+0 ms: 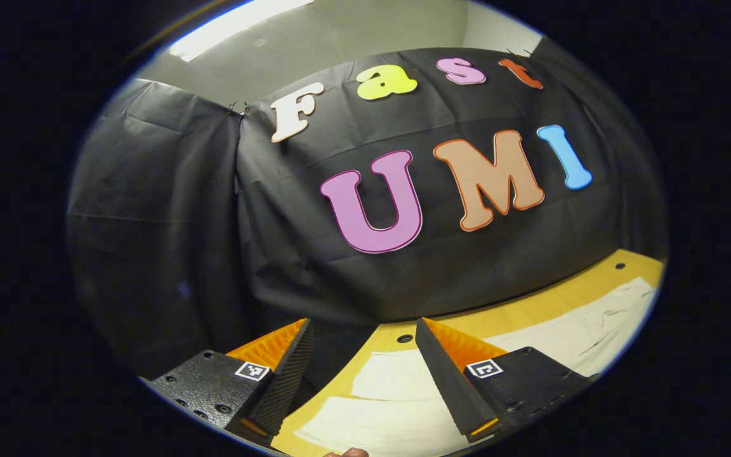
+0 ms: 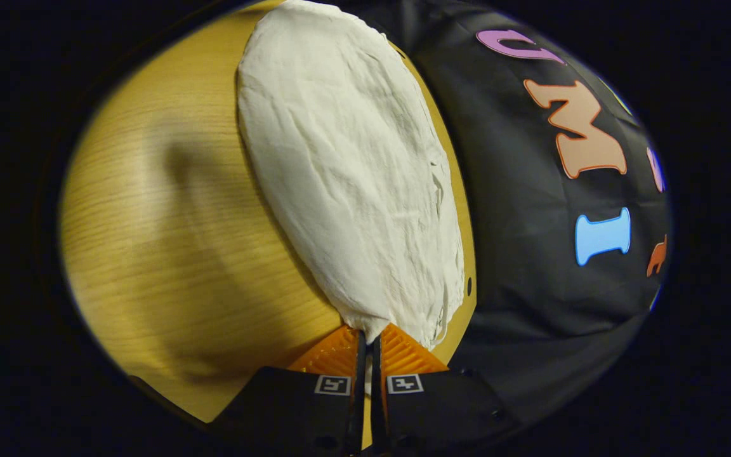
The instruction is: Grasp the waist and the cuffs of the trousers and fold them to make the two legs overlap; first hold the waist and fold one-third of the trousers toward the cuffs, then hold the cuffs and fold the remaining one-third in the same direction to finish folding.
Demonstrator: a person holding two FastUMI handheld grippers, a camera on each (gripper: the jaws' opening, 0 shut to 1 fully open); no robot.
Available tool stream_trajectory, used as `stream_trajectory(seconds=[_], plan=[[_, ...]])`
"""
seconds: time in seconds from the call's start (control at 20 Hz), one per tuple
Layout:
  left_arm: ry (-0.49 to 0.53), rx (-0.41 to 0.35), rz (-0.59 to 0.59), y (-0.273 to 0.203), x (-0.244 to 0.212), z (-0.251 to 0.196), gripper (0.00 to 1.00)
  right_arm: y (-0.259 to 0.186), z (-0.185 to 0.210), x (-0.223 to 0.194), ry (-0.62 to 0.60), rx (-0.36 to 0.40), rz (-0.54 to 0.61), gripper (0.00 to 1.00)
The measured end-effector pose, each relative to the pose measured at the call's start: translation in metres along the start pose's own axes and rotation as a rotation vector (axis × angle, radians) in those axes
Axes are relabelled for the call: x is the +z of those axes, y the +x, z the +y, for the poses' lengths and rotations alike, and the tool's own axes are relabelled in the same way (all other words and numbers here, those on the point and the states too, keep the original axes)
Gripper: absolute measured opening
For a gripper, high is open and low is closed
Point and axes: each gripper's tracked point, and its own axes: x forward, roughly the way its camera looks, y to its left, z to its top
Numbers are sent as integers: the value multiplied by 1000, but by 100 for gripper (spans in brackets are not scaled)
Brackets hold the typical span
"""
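Note:
White trousers (image 2: 346, 171) lie flat along the far side of the wooden table (image 2: 169, 241), stretching away from my right gripper (image 2: 367, 343). That gripper is shut on the near end of the trousers, with a corner of cloth pinched between its fingers. In the left gripper view the trousers (image 1: 391, 393) show as two pale bands on the table (image 1: 518, 311), one under the other, and run off to the right. My left gripper (image 1: 362, 355) hangs open above that end, near the table's edge, with nothing between its fingers.
The black cloth wall (image 1: 340, 254) stands right behind the table's far edge. A wide bare stretch of wood (image 2: 150, 266) lies beside the trousers in the right gripper view. A fingertip (image 1: 348, 452) shows at the bottom of the left gripper view.

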Motion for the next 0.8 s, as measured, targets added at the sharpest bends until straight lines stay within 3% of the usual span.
stream_trajectory(seconds=[0.2, 0.4, 0.45, 0.7, 0.8], plan=[[152, 11, 66, 2, -43, 29, 96, 0, 0, -1, 26, -4, 13, 6], [286, -32, 147, 1, -90, 40, 96, 0, 0, 0, 19, -6, 13, 7], [319, -46, 161, 2, -99, 41, 96, 0, 0, -1, 21, -9, 16, 3], [453, -147, 236, -7, -149, 34, 96, 0, 0, -1, 39, -7, 28, 7], [545, -209, 248, -9, -168, 26, 96, 0, 0, 0, 35, -13, 29, 3]])
